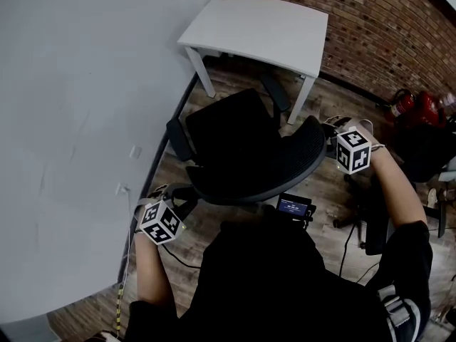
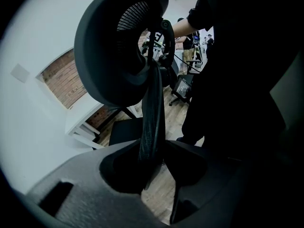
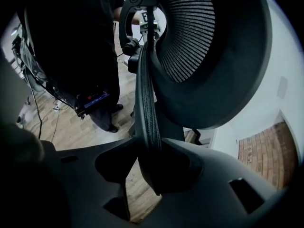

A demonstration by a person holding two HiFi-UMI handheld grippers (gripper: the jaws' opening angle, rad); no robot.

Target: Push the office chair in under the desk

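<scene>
office chair (image 1: pixel 239 144) has a curved, ribbed black mesh backrest (image 1: pixel 288 171).

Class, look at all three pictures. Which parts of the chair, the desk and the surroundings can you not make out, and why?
- Base and wheels of the office chair: head view, hidden under its seat and backrest.
- Most of the space under the desk: head view, covered by the desktop.
- Text on the small screen: head view, too small to read.
- The red objects: head view, too small to identify.
</scene>
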